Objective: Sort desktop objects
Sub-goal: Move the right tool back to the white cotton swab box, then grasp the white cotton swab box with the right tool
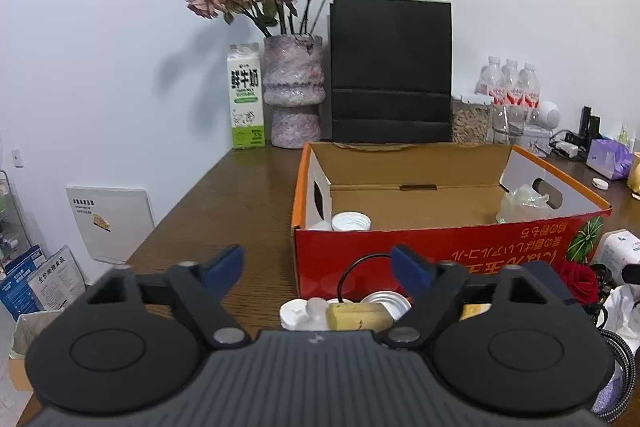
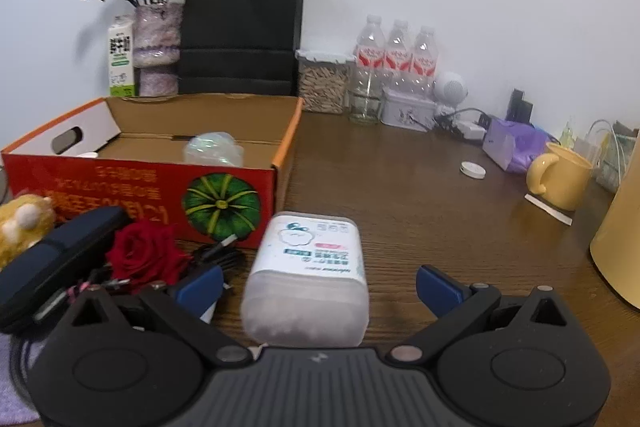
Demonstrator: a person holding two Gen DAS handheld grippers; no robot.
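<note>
A red and orange cardboard box stands open on the brown desk; it also shows in the right wrist view. Inside lie a white lid and a clear plastic piece. My left gripper is open and empty, above a white cap, a yellow block and a metal lid in front of the box. My right gripper is open, its fingers on either side of a white plastic container lying on the desk, not touching it.
A red rose, black case, cables and plush toy lie left of the container. Behind the box stand a milk carton, vase, black bag and water bottles. A yellow mug is at right.
</note>
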